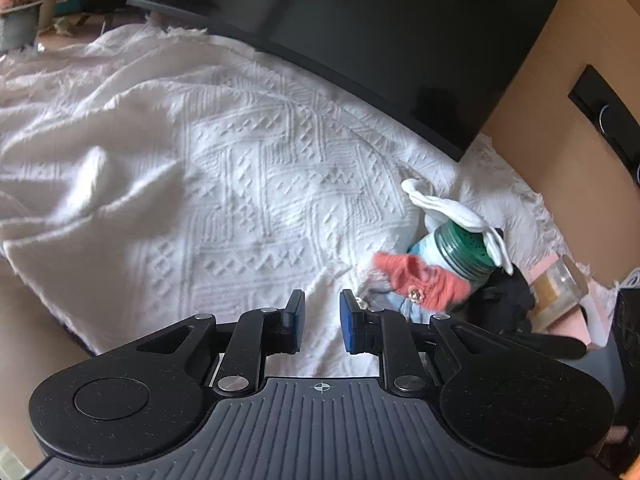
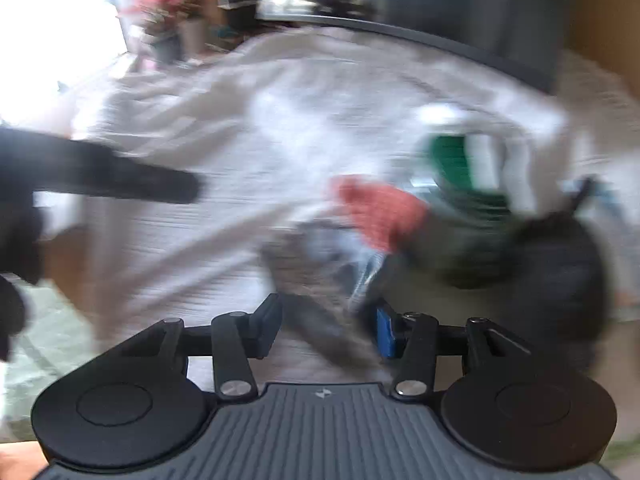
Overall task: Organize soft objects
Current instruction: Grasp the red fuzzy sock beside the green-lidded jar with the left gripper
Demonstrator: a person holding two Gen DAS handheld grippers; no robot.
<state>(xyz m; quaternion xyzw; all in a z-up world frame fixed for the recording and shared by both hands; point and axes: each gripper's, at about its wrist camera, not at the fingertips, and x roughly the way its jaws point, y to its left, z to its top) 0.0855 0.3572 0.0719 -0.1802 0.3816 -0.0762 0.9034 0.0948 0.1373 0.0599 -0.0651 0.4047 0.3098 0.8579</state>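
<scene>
In the left wrist view, our left gripper has its fingers released, a bare gap between the blue pads with only the white textured blanket showing through. Just right of the right finger lies a pile of soft things: a coral knitted piece with a small flower button draped over something pale blue, a jar with a green lid on its side behind it, a white cloth over the lid, and a black fabric lump at the lower right. A dark monitor fills the upper middle, and a potted plant sits in the upper left corner.

The right wrist view is heavily blurred. Our right gripper has its fingers spread apart, over the blanket and a grey-blue cloth at centre; we cannot tell whether they touch it. The coral piece sits above it, the green lid at upper right, and the left gripper's dark body enters from the left edge.
</scene>
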